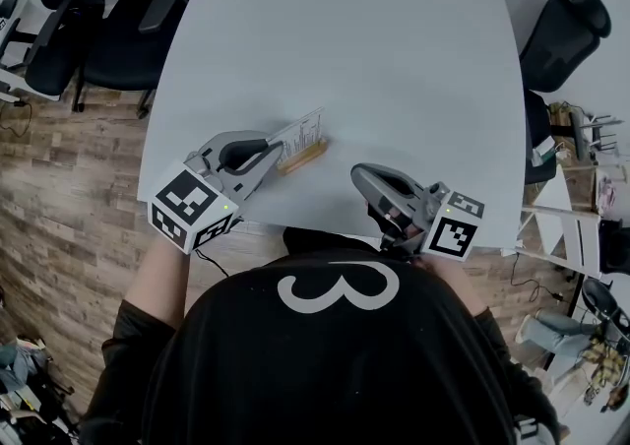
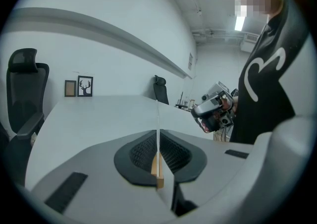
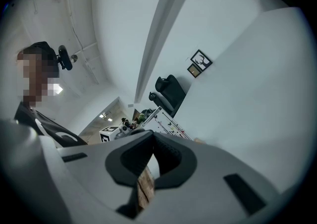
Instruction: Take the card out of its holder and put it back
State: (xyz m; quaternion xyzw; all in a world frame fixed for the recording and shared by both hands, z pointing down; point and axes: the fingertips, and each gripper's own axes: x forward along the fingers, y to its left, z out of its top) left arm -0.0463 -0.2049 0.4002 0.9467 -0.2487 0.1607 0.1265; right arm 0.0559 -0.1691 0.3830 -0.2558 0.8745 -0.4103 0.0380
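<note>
The white table [image 1: 374, 59] fills the upper middle of the head view. The card [image 1: 303, 128] stands on edge near the table's lower left part, with its lower edge meeting the wooden holder [image 1: 303, 157]. Whether it sits fully in the slot cannot be told.

The left gripper [image 1: 277, 147] reaches in from the lower left of the frame and meets the card's left end. In the left gripper view the jaws are closed on the card [image 2: 158, 134] – a thin white line seen edge-on at the frame's centre – with the holder [image 2: 157, 168] just below it.

The right gripper [image 1: 357, 175] sits lower right of the holder, near the table's bottom edge and well apart from the card. In the right gripper view its jaws meet at the tips and grip nothing – only a sliver of table and the wood floor [image 3: 144, 192] shows in the gap behind them.

Black office chairs [image 1: 98, 10] stand in the upper left corner.
</note>
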